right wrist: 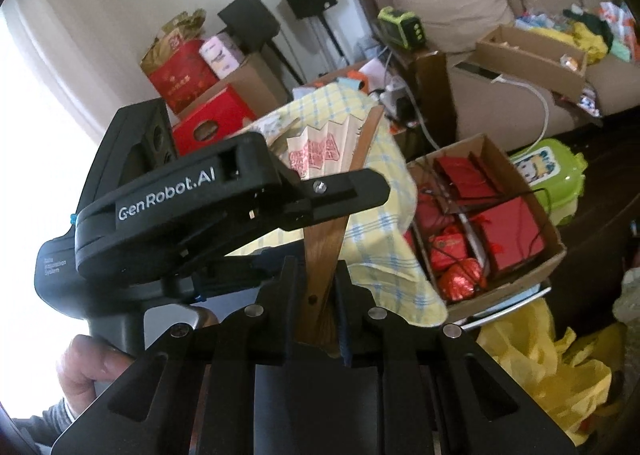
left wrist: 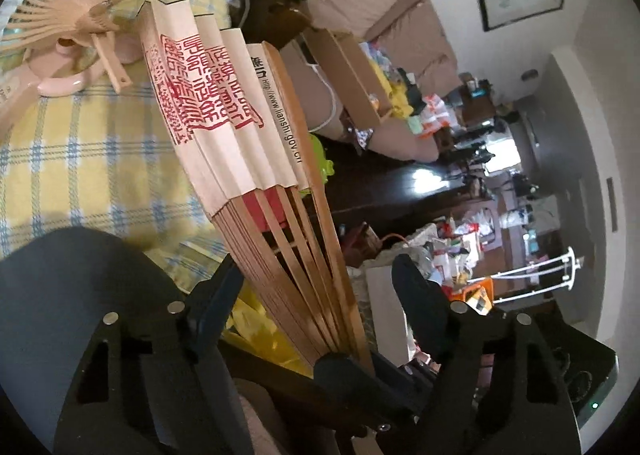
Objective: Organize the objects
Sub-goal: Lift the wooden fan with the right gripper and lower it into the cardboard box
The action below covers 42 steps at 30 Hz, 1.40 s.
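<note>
In the left wrist view, a half-folded paper fan (left wrist: 256, 175) is seen running up and leftward between the open jaws of the left gripper (left wrist: 316, 279), its pivot end nearest the camera, over a yellow checked cloth (left wrist: 80, 159); red seal characters and "lianshi.gov.cn" can be read on it. In the right wrist view, the fan's brown ribs are clamped upright by the right gripper (right wrist: 320, 287), and "GenRobot.AI" is read on the left gripper's body.
</note>
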### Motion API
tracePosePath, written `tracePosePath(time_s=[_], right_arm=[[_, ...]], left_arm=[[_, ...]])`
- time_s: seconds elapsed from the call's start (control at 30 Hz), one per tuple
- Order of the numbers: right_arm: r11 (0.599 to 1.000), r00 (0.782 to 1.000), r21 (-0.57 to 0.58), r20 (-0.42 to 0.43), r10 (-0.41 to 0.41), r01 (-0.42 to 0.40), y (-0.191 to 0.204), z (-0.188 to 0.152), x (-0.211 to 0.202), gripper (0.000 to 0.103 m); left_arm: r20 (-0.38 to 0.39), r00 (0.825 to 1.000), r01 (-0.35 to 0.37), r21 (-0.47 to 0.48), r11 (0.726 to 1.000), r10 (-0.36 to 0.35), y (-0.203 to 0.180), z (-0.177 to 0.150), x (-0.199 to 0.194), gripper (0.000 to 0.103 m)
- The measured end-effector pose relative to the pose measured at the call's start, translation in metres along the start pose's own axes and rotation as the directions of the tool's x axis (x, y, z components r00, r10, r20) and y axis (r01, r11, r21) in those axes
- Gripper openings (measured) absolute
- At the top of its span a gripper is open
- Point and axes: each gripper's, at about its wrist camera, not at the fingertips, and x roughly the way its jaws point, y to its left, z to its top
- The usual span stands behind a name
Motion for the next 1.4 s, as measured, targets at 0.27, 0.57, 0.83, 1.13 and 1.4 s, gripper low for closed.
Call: tracePosePath(time_s=[0.27, 0.57, 0.83, 1.13, 1.4], right_arm=[[0.997, 0.997, -0.076, 0.074, 0.022, -0.017, 0.024, 0.011, -0.033, 0.017], [0.953, 0.977, -0.251, 0.084, 0.194, -0.167, 0.095, 0.049, -0.029, 0.017], [0.865, 0.938, -0.377, -0.029, 0.345, -0.330, 0.184, 0.067, 0.015, 0.017], [0.726, 0.862, -0.467, -0.238, 0.446, -0.505, 0.285, 0.072, 0.092, 0.017], [0.623, 0.782, -0.473, -0.387, 0.488, -0.623, 0.341, 0.071, 0.168, 0.017]], left_arm=[[0.127, 0.990, 0.049, 0.046, 0.998, -0.054, -0.025, -0.002, -0.050, 0.072], [0.340, 0.938, 0.072, 0.018, 0.997, -0.074, -0.005, 0.025, -0.155, 0.072], [0.502, 0.865, 0.032, -0.079, 0.996, 0.012, 0.055, 0.031, -0.247, 0.072], [0.625, 0.772, 0.038, -0.230, 0.972, 0.118, 0.147, 0.038, -0.322, 0.072], [0.652, 0.730, 0.043, -0.342, 0.939, 0.205, 0.220, 0.054, -0.348, 0.072]])
